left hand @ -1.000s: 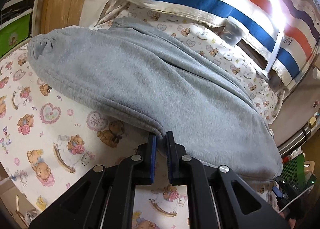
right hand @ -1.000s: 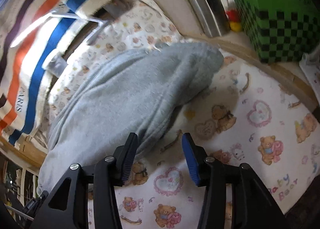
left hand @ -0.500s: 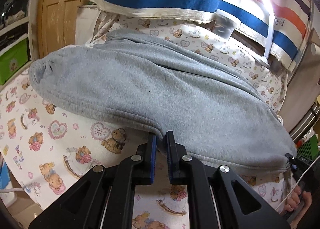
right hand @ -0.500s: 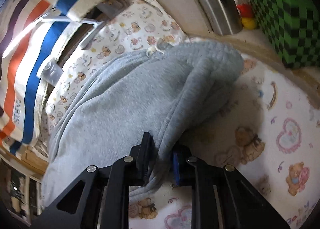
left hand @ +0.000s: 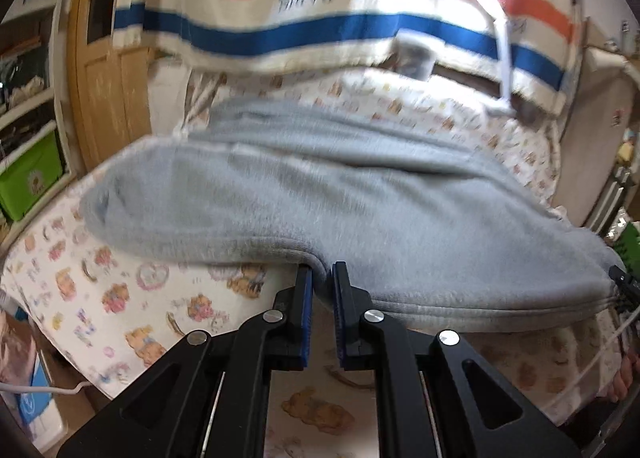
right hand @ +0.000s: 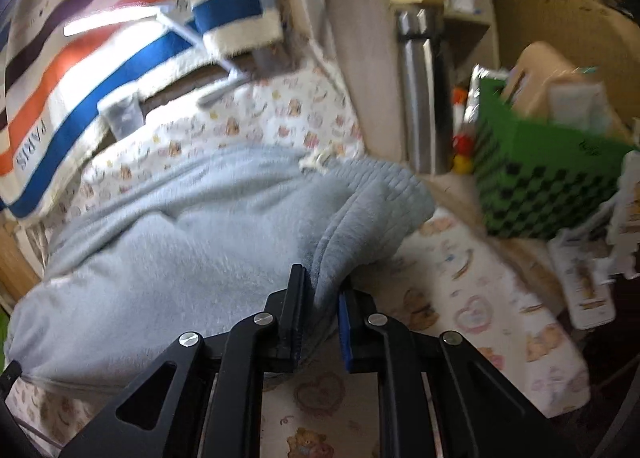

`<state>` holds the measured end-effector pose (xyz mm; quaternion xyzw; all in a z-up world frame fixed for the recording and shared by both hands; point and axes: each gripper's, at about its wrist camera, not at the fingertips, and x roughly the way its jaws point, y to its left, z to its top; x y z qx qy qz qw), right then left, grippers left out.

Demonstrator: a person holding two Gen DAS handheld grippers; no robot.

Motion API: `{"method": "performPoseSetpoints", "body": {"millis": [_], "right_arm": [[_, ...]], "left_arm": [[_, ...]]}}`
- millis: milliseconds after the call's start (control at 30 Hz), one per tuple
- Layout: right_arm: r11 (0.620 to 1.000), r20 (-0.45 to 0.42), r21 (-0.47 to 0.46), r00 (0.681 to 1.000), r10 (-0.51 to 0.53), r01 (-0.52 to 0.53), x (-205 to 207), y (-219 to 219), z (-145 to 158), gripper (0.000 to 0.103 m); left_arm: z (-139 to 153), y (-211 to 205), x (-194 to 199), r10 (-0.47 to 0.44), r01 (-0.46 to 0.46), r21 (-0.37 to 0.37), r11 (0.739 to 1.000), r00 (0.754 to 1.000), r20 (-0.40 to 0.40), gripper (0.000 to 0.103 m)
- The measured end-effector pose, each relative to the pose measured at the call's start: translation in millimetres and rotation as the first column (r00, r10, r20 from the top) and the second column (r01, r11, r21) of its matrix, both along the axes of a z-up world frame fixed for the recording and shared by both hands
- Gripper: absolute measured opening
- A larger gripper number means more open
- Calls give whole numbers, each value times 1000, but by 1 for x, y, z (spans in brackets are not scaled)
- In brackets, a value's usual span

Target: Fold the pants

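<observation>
Left wrist: my left gripper (left hand: 320, 278) is pinching the near hem of the grey pants (left hand: 320, 194), which are lying across the teddy-print sheet (left hand: 120, 298). Right wrist: my right gripper (right hand: 320, 290), jaws just closing, is clamping a bunched fold of pants (right hand: 180, 242).

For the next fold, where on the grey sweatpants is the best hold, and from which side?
Grip the grey sweatpants on their thick near hem edge, coming in from the near side, low over the bear-print sheet. That edge is bunched and raised off the sheet, so pads can close across it. The left claw and the right claw both pinch it there.
</observation>
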<state>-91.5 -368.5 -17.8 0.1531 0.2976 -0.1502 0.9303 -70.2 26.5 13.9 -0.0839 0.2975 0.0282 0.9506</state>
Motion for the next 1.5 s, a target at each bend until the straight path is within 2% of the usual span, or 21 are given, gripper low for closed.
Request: {"method": "performPoseSetpoints", "body": {"millis": [133, 233, 300, 367, 433, 467, 533, 600, 667, 733, 800, 867, 967, 1100, 1267, 1300, 1367, 1400, 1433, 1500], "right_arm": [[999, 72, -5, 997, -35, 35, -18, -3, 26, 13], [998, 114, -25, 992, -47, 50, -38, -1, 43, 10], [986, 161, -100, 980, -119, 136, -60, 0, 52, 3], [939, 206, -213, 952, -226, 269, -81, 1, 61, 3], [954, 160, -184, 965, -209, 237, -84, -8, 59, 3], [965, 130, -156, 973, -189, 209, -82, -13, 56, 3], [967, 102, -173, 980, -171, 187, -75, -13, 49, 3], [972, 75, -189, 989, -124, 137, -64, -7, 42, 3], [985, 55, -158, 997, -55, 63, -50, 3, 35, 3], [991, 30, -133, 999, 11, -7, -38, 16, 28, 3], [991, 14, -107, 997, 78, -76, -24, 35, 20, 3], [989, 7, -99, 993, 115, -114, -15, 53, 13, 4], [982, -5, -72, 984, 176, -175, -7, 79, 4, 7], [974, -17, -55, 975, 221, -222, 0, 103, -4, 30], [966, -24, -88, 970, 242, -243, 8, 123, -3, 32], [966, -26, -89, 970, 243, -244, 10, 125, -2, 33], [966, -29, -89, 970, 240, -242, 13, 128, -4, 42], [967, -29, -90, 971, 238, -240, 14, 129, -5, 50], [967, -28, -96, 972, 235, -236, 14, 130, -5, 53], [965, -41, -122, 973, 229, -232, 15, 135, -8, 53]], "left_arm": [[24, -6, -19, -22, 21, 15, 1000, 996, 86, 8], [26, -7, -24, -23, 20, 28, 999, 995, 93, 8], [15, -6, -19, -25, 24, 30, 999, 999, 47, 7], [-4, -9, -10, -43, 44, 35, 998, 998, -38, 7], [-29, -12, 0, -62, 67, 32, 997, 988, -138, 8], [-37, -13, 3, -57, 64, 39, 997, 984, -171, 8], [-46, -13, 3, -52, 63, 45, 997, 978, -200, 10], [-44, -12, 0, -55, 66, 51, 996, 979, -194, 17], [-37, -11, -6, -50, 64, 73, 995, 984, -171, 41], [-31, -6, -12, -55, 66, 68, 996, 988, -146, 53], [-27, 1, -16, -41, 51, 74, 996, 991, -130, 53], [-26, 13, -16, -16, 25, 72, 997, 992, -123, 61], [-28, 40, -14, 49, -42, 57, 997, 992, -120, 63], [-40, 83, -9, 167, -162, 46, 986, 976, -138, 63], [-59, 113, -4, 238, -219, 120, 968, 955, -179, 63], [-63, 119, -5, 233, -216, 104, 971, 953, -194, 63], [-70, 134, -7, 219, -217, 37, 976, 950, -224, 63], [-72, 139, -8, 224, -226, 21, 974, 947, -228, 63], [-72, 140, -10, 233, -231, 35, 972, 947, -221, 63], [-72, 134, -12, 249, -226, 128, 966, 947, -202, 63]]}}
